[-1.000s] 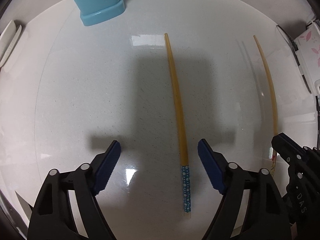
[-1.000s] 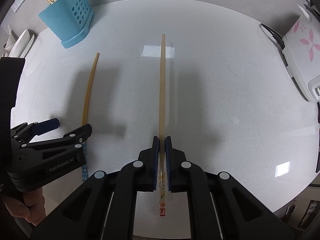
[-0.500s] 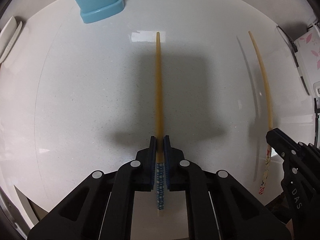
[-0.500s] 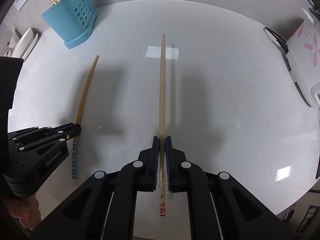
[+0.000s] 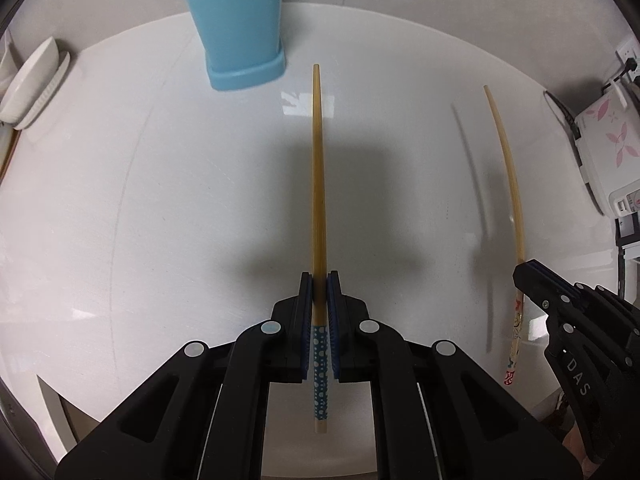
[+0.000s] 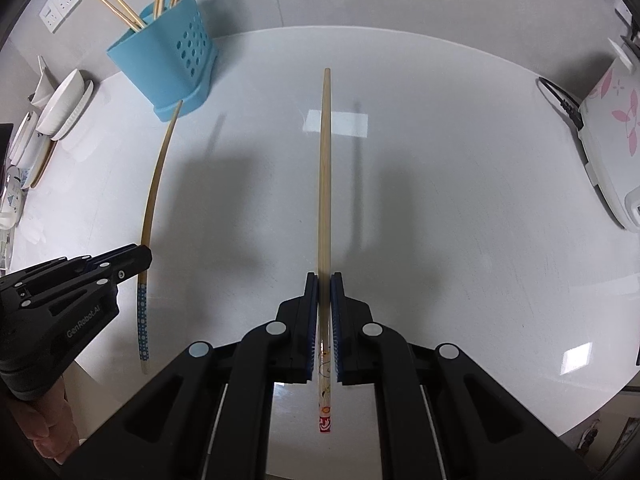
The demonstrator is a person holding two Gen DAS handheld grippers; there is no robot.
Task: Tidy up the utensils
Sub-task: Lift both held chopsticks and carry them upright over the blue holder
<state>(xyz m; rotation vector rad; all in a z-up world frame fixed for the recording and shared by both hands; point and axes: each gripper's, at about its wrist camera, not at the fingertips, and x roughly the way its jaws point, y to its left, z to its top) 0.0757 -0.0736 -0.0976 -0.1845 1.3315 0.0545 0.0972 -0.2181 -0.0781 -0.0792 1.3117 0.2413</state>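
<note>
Left gripper [image 5: 319, 280] now pinching blue-dotted chopstick [image 5: 317, 184], jaws spread a second ago. Right gripper [image 6: 324, 280] still clamping red-tipped chopstick [image 6: 324, 184]. Both lifted off white table [image 5: 140, 200].

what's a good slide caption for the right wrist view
Right gripper clamps a red-patterned chopstick above the white table, blue utensil holder beyond.

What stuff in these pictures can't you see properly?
- Blue utensil holder: the left wrist view's top edge cuts off its rim; its contents are barely visible.
- Blue-dotted chopstick: the left gripper hides the sides of the clamped part.
- Red-patterned chopstick: its printed pattern is too small to read in the right wrist view.
- White appliance: cut off by the right edge.
- Stacked dishes: partly hidden at the left edge.
</note>
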